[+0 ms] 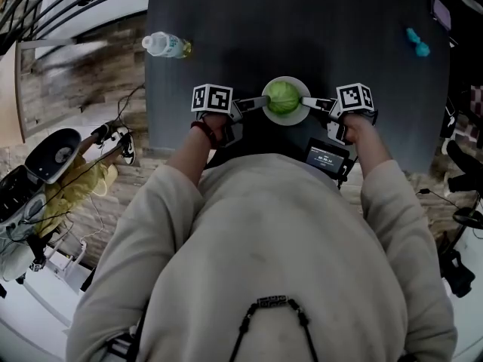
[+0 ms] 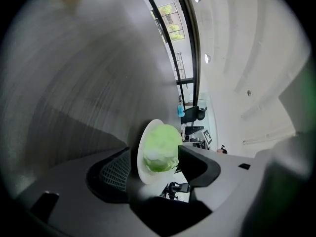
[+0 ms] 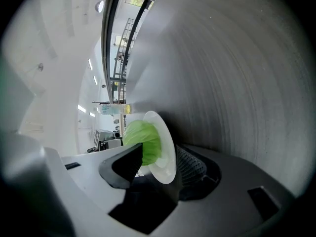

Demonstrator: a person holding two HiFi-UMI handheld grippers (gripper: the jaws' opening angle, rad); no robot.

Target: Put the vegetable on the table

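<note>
The cabbage sits on a plate on the table. The left gripper is at 9 o'clock and the right gripper at 3, fingers released astride the rim. It looks light and round (may roll), so the stiff rim seems the better hold.

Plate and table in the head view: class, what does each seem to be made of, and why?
Plate: smooth, plain white, thin-rimmed; likely glazed ceramic or plastic, the look leaves it open. Table: dark grey, matte, with fine straight grain lines in the gripper views; probably wood or wood-look laminate.
</note>
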